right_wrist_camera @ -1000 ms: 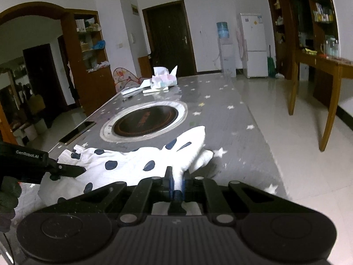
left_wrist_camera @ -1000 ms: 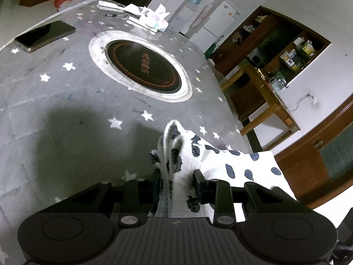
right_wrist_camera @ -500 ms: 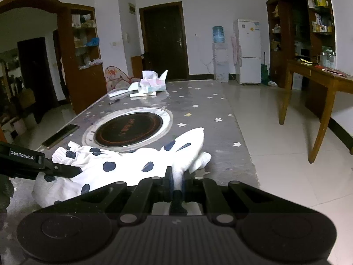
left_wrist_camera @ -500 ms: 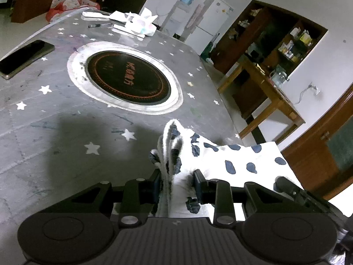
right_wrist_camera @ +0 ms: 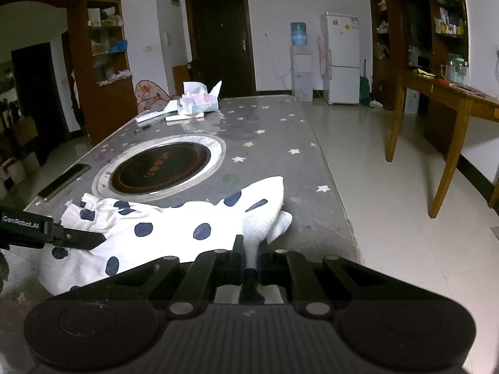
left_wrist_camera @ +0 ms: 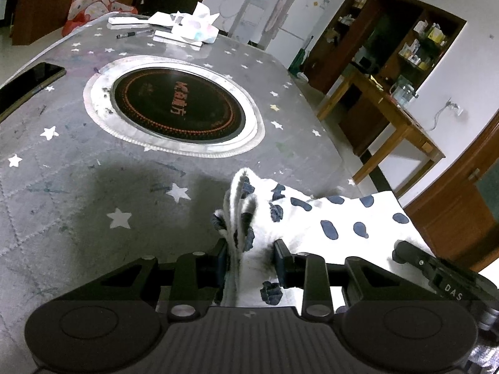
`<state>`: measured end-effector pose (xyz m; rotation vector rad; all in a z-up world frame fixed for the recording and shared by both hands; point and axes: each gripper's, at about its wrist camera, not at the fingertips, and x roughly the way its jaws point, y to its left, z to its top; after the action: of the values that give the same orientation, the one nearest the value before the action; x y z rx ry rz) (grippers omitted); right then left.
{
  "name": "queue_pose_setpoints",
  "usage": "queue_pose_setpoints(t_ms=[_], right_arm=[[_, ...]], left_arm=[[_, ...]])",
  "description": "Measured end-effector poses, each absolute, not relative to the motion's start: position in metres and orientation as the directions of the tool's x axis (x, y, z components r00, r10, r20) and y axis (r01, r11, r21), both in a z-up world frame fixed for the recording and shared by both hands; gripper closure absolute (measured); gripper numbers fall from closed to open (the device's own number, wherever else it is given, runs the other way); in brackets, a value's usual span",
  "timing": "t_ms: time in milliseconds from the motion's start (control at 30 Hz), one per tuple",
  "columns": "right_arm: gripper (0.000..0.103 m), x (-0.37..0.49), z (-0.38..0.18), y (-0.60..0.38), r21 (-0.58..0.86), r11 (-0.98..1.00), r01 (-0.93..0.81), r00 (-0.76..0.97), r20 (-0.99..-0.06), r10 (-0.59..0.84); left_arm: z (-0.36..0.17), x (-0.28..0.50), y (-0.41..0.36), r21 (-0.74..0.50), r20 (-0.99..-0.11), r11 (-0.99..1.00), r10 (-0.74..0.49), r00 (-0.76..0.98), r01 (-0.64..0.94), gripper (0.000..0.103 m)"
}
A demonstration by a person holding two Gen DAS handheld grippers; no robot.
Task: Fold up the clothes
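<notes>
A white garment with dark blue spots [left_wrist_camera: 315, 218] [right_wrist_camera: 168, 227] lies stretched between both grippers over the near end of a grey star-patterned table [left_wrist_camera: 78, 187] [right_wrist_camera: 274, 143]. My left gripper [left_wrist_camera: 251, 246] is shut on a bunched, thick fold of its left end. My right gripper [right_wrist_camera: 251, 244] is shut on a thin edge at its right end, near the table's right rim. The right gripper's black body [left_wrist_camera: 443, 280] shows at lower right in the left wrist view, and the left gripper's finger [right_wrist_camera: 78, 238] at far left in the right wrist view.
A round inset cooktop [left_wrist_camera: 177, 106] [right_wrist_camera: 162, 165] sits in the table's middle. A dark phone [left_wrist_camera: 28, 85] [right_wrist_camera: 64, 182] lies at the left edge. Tissues and papers [left_wrist_camera: 190, 28] [right_wrist_camera: 195, 101] crowd the far end. A wooden side table [right_wrist_camera: 443, 99] stands right, across tiled floor.
Both grippers have slid sideways along the table with the garment held between them; the cooktop and phone have shifted in both views. The grips are the same.
</notes>
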<state>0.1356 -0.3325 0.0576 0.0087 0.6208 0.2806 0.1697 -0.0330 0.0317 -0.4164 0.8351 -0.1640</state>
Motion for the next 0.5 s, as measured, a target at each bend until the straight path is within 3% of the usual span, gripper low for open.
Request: queue_pose_setpoints(t_ms=[233,333,400,500], right_arm=[[0.095,0.145,0.043,-0.335,0.100,0.966,-0.239,0.754,-0.608,0.250],[0.093,0.147,0.037,-0.336,0.096,0.969,-0.227,0.747,-0.621,0.236],[0.087,0.148,0.035,-0.338,0.090,0.971,-0.221,0.746,-0.626,0.228],[0.087,0.148,0.036,-0.339,0.079,0.972,-0.219,0.749,-0.625,0.220]], left_arm=[[0.024,0.172,-0.033,-0.405,-0.700,0.914,-0.294,0.650,-0.023,0.069],[0.022,0.172,-0.032,-0.393,-0.706,0.919,-0.282,0.650,-0.027,0.066],[0.022,0.172,-0.032,-0.379,-0.707,0.925,-0.270,0.654,-0.028,0.065],[0.023,0.171,-0.033,-0.357,-0.707,0.934,-0.251,0.661,-0.028,0.057]])
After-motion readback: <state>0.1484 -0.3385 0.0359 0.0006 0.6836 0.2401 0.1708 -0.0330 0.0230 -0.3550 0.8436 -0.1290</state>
